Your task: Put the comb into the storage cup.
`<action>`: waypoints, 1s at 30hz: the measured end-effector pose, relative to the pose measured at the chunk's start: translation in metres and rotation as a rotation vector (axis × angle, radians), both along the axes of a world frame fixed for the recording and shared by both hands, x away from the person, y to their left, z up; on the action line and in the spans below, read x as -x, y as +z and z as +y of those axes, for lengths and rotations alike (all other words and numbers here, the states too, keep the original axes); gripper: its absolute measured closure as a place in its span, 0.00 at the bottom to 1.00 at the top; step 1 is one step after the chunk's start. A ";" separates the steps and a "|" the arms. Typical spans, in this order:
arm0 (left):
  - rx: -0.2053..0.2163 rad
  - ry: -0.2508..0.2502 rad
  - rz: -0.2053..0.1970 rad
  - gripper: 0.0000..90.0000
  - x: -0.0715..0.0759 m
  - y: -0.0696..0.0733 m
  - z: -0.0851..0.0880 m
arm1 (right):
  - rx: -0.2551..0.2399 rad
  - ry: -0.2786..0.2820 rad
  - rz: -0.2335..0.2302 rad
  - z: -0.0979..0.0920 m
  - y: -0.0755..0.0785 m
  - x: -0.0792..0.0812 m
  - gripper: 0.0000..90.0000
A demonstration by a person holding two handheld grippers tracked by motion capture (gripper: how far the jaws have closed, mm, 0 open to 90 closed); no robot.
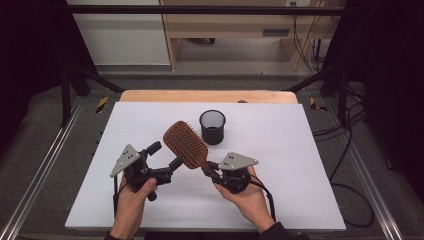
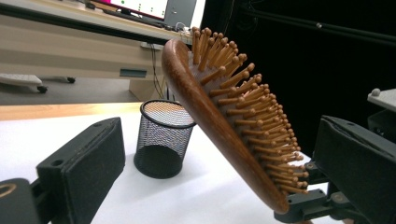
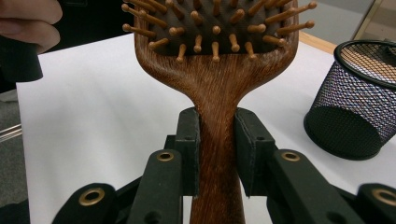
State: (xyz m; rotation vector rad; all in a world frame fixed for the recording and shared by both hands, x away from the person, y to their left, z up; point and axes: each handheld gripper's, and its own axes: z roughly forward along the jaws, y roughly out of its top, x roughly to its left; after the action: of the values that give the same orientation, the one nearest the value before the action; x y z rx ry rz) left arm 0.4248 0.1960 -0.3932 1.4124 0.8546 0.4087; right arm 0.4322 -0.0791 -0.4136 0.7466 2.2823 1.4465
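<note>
A wooden paddle hairbrush (image 1: pixel 186 144) with wooden bristles is held tilted above the white table top. My right gripper (image 1: pixel 209 169) is shut on its handle (image 3: pixel 218 140), both pads pressing the narrow neck just below the head. My left gripper (image 1: pixel 165 154) stands open at the brush's left side. In the left gripper view the brush head (image 2: pixel 219 121) slants across the wide gap between the two pads (image 2: pixel 88 158), and I see no pad touching it. A black mesh pen cup (image 1: pixel 212 127) stands upright just behind the brush.
The white sheet (image 1: pixel 290 160) covers most of a wooden table (image 1: pixel 207 96), with free room to the left, right and front. The mesh cup (image 3: pixel 355 102) is empty. Black frame bars and cables lie beyond the table's sides.
</note>
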 end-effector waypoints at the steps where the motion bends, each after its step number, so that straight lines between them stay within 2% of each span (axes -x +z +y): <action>1: 0.005 0.003 0.001 0.02 0.000 0.000 0.001 | -0.002 0.001 0.001 0.000 0.000 0.000 0.81; 3: 0.011 0.004 0.005 0.02 -0.001 -0.001 0.002 | -0.002 0.005 -0.001 0.001 -0.001 0.001 0.81; 7: 0.054 -0.007 0.022 0.02 -0.001 0.000 0.005 | 0.000 0.015 -0.003 0.004 -0.003 0.003 0.81; 17: 0.066 -0.004 0.048 0.03 -0.004 -0.004 0.007 | 0.001 0.030 -0.006 0.009 -0.006 0.005 0.81; 25: 0.147 -0.034 0.093 0.06 -0.006 -0.005 0.008 | 0.008 0.032 -0.014 0.012 -0.008 0.007 0.81; 30: 0.150 -0.023 0.108 0.12 -0.007 -0.005 0.007 | 0.016 0.047 -0.025 0.018 -0.010 0.009 0.81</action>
State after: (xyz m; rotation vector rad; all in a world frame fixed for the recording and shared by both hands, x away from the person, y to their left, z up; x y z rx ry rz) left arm 0.4314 0.2029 -0.3984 1.3135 0.9365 0.2469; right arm 0.4232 -0.0608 -0.4232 0.6709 2.3048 1.4487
